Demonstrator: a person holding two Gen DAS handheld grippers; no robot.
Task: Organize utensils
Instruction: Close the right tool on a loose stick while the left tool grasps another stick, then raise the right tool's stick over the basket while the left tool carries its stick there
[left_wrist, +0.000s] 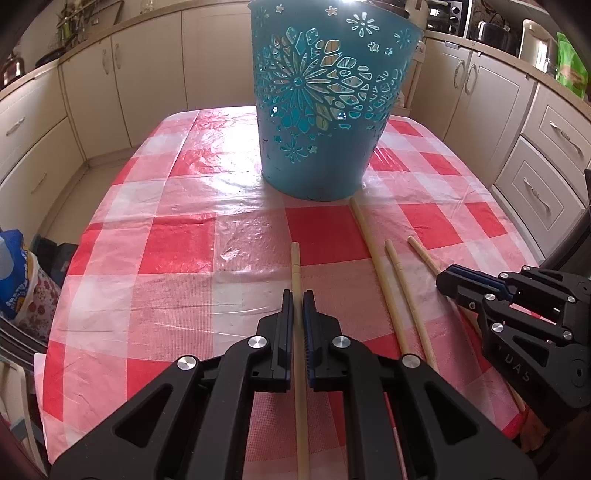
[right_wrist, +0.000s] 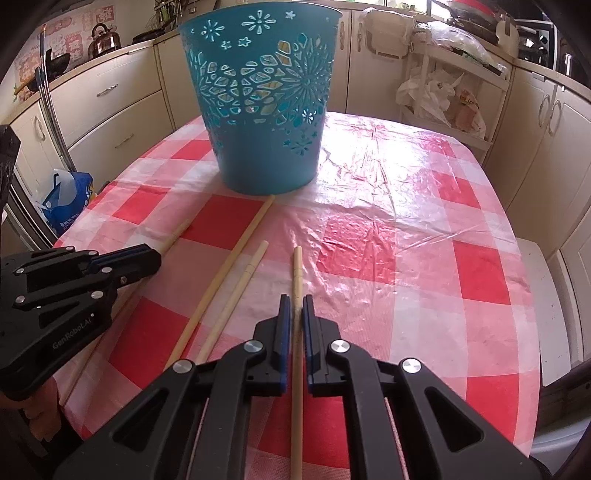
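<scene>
1. Left gripper (left_wrist: 296, 295) clamped on a wooden stick (left_wrist: 296, 266); blue basket (left_wrist: 325, 96) stands ahead of it, slightly to its right
2. Betw. the grippers: two loose sticks (left_wrist: 384, 280) flat on the cloth, longer one's tip nearly at basket base
3. Right gripper (right_wrist: 295, 299) clamped on its own stick (right_wrist: 297, 266), basket ahead-left
4. Step looks like pick-up done; next prob. lift, tip each stick over the rim
5. Red-white check tablecloth (right_wrist: 406, 236), kitchen cabinets (left_wrist: 147, 74) round it

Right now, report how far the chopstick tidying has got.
Done: cannot tell; pale shapes show through the teal basket's cutouts.
In hand: the left gripper is shut on one chopstick, the right gripper on another.
Left: two loose chopsticks on the checked tablecloth; neither held stick is over the basket yet.
</scene>
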